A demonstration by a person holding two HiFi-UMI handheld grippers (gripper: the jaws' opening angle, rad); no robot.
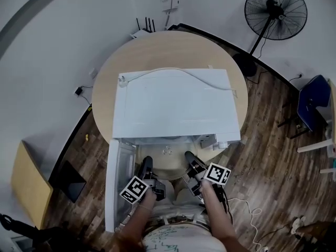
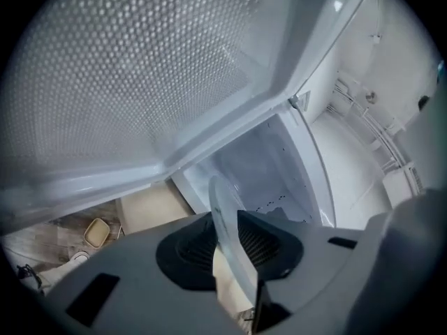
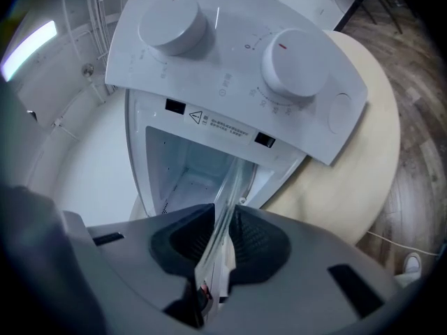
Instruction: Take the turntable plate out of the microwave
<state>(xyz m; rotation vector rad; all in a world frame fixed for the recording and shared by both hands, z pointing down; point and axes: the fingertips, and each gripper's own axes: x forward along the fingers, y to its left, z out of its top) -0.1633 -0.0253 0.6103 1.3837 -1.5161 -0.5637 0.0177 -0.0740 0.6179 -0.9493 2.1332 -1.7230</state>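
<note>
The clear glass turntable plate (image 1: 167, 153) hangs just in front of the opening of the white microwave (image 1: 173, 104), held between my two grippers. My left gripper (image 1: 147, 165) is shut on the plate's left rim; in the left gripper view the glass edge (image 2: 225, 222) stands pinched between the dark pads (image 2: 185, 253). My right gripper (image 1: 189, 160) is shut on the right rim, and in the right gripper view the thin glass rim (image 3: 225, 208) runs between its pads (image 3: 255, 246). Behind the plate lies the empty cavity (image 3: 185, 169).
The microwave door (image 1: 118, 180) hangs open at the left, its perforated window (image 2: 126, 68) close beside my left gripper. The control panel with two knobs (image 3: 283, 65) is at the right. The microwave sits on a round table (image 1: 157, 49), with a white cable (image 1: 197, 79) on its top. A fan (image 1: 275, 12) stands behind.
</note>
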